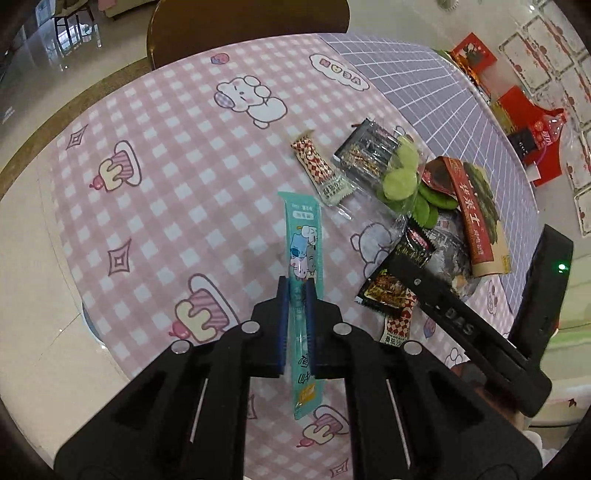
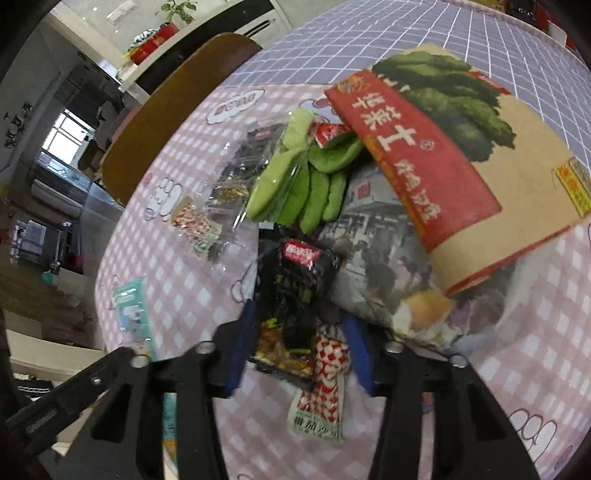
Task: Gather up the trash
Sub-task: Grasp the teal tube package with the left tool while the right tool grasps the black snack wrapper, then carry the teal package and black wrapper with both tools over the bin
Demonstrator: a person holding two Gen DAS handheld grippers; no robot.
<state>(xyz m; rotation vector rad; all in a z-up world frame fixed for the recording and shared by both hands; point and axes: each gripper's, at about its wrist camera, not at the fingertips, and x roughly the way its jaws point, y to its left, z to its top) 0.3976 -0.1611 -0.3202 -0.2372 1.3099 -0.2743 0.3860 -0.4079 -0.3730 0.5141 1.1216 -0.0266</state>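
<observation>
In the left wrist view my left gripper (image 1: 297,286) is shut on a long teal stick wrapper (image 1: 303,236), which it holds above the pink checked tablecloth (image 1: 166,166). To its right lies a heap of trash. It holds a brown and red vegetable bag (image 1: 476,214), green sachets (image 1: 402,173) and a clear packet (image 1: 365,151). My right gripper (image 2: 299,332) points down at the near end of the heap. A crumpled black snack packet (image 2: 295,288) fills the gap between its blue fingers (image 2: 245,332), which press on it. A red checkered sachet (image 2: 328,362) lies beside and under that packet.
A second checkered sachet (image 1: 321,166) lies alone left of the heap. A brown chair (image 1: 251,22) stands at the far side of the round table. Red boxes (image 1: 517,110) sit beyond the grey grid cloth (image 1: 424,81). The table's edge curves close on the left.
</observation>
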